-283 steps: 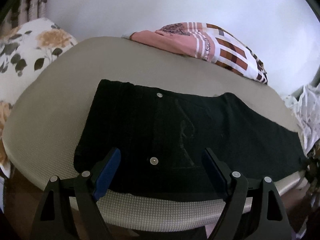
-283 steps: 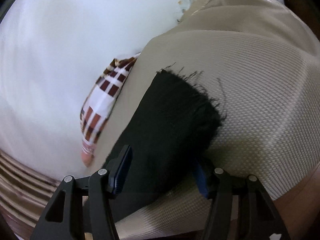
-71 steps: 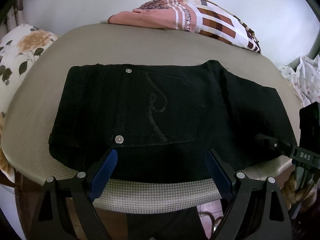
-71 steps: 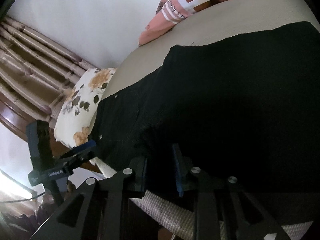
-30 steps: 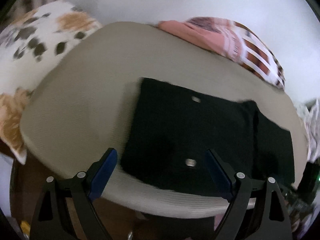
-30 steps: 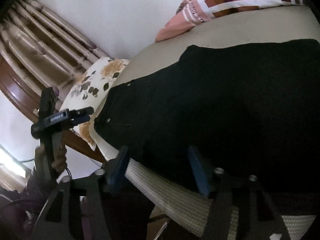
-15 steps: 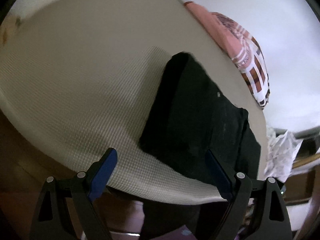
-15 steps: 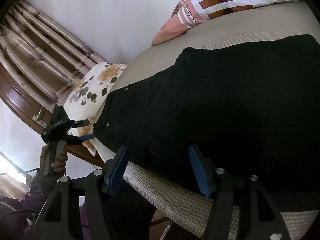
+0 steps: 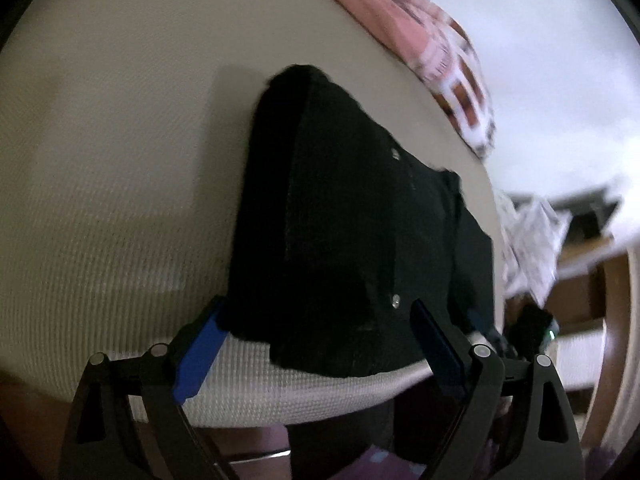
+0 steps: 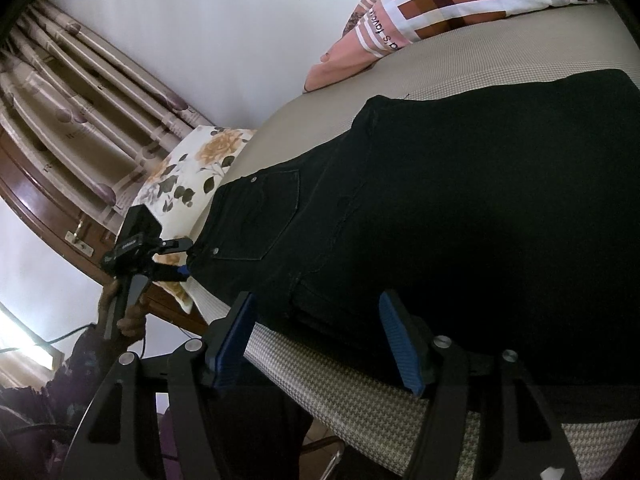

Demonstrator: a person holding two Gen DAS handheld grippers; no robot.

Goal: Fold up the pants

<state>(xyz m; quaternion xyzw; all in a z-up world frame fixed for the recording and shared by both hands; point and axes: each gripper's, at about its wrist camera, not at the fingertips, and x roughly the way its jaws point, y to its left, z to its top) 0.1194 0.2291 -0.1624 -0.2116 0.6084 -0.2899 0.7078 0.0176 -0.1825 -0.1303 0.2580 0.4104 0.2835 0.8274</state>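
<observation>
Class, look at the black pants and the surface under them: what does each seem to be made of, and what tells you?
Black pants: probably matte denim, given the stitched back pocket and metal rivets. Surface: beige woven fabric cover with a fine houndstooth-like weave; what lies beneath is hidden.

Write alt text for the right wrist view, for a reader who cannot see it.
Black pants lie folded on a beige woven mattress, back pocket up. The right gripper stands open at their near edge, gripping nothing. At left, a hand holds the left gripper at the waistband corner, beside a floral pillow.
</observation>
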